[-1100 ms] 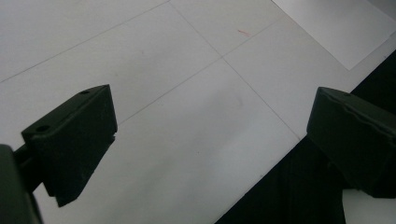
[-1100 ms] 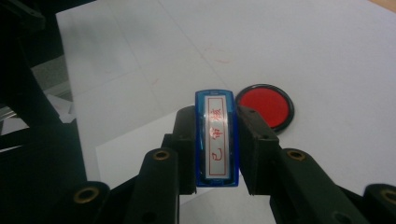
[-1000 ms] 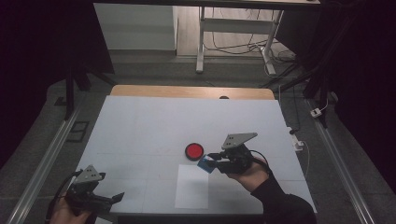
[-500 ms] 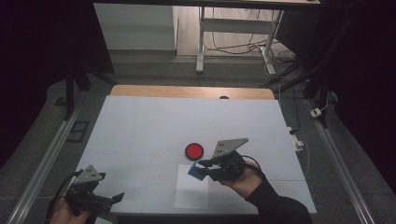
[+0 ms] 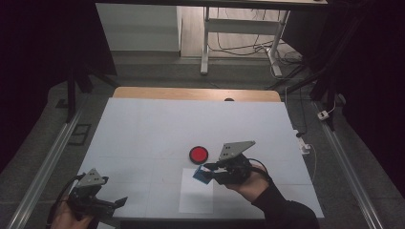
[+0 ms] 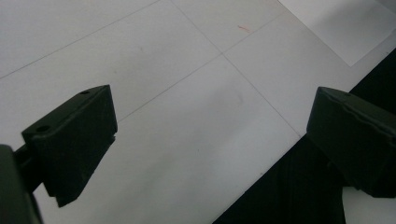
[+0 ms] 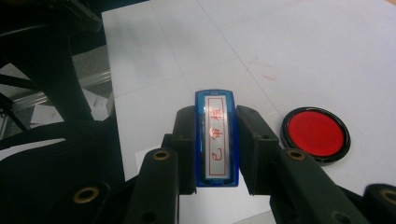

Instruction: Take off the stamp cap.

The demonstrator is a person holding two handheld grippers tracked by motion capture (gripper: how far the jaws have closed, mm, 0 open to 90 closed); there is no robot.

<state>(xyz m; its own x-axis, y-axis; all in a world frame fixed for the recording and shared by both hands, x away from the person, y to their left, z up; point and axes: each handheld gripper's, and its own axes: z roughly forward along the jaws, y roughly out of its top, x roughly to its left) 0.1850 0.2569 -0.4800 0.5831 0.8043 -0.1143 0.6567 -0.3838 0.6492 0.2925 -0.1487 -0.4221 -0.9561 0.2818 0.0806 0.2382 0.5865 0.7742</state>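
right tool [image 7: 215, 144] grips blue stamp [image 7: 216, 138] | label 已审核, red

Pinched between the black jaws of the right gripper [image 7: 215, 154]: a blue stamp [image 7: 215, 138], its silver label bearing red characters. Just to its right on the white worktop [image 7: 327, 51], a round red ink pad [image 7: 316, 134] in a black rim. Beneath the stamp, a white paper sheet [image 7: 154, 100]. Faint red marks beyond.

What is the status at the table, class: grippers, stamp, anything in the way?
Right gripper shut on the blue stamp, over the white paper. Left gripper open, near the table's front edge. Red ink pad uncovered beside the paper, nothing in between.
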